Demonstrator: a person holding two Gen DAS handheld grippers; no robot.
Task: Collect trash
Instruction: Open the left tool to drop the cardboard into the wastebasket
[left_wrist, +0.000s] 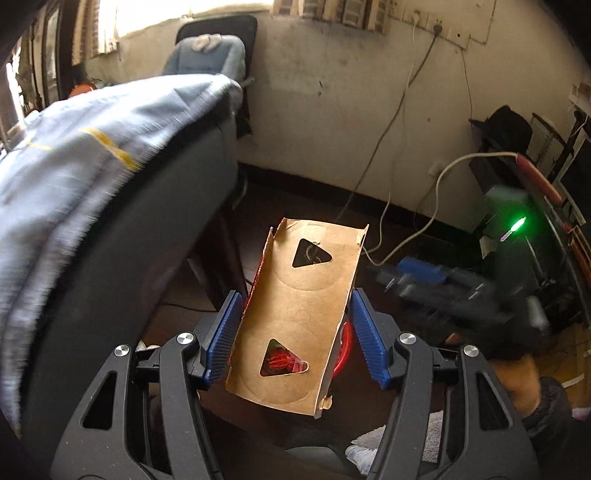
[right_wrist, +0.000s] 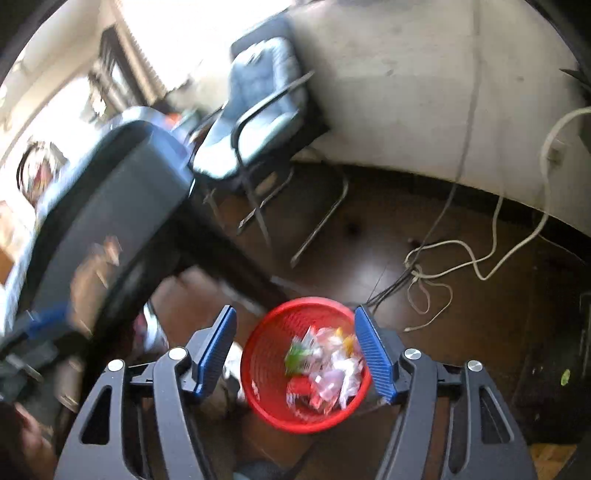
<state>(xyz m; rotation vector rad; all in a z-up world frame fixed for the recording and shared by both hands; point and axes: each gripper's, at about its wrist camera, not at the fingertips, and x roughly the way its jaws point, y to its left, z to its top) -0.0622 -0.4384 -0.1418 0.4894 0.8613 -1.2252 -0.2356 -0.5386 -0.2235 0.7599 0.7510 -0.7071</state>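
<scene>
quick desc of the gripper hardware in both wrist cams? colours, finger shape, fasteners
Both match. Left gripper and right gripper: black plastic linkage arms with triangular cut-outs, round silver screw heads at the pivots, and flat blue finger pads with fine ribbing, set on black backings. No cables or printed markings visible on either.

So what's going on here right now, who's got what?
A person is collecting trash with two handheld grippers. The left gripper has a flattened brown cardboard carton between its fingers, above the floor. The right gripper is open and holds nothing. Below it stands a red mesh wastebasket already holding wrappers. The carton is not in the basket yet.
</scene>
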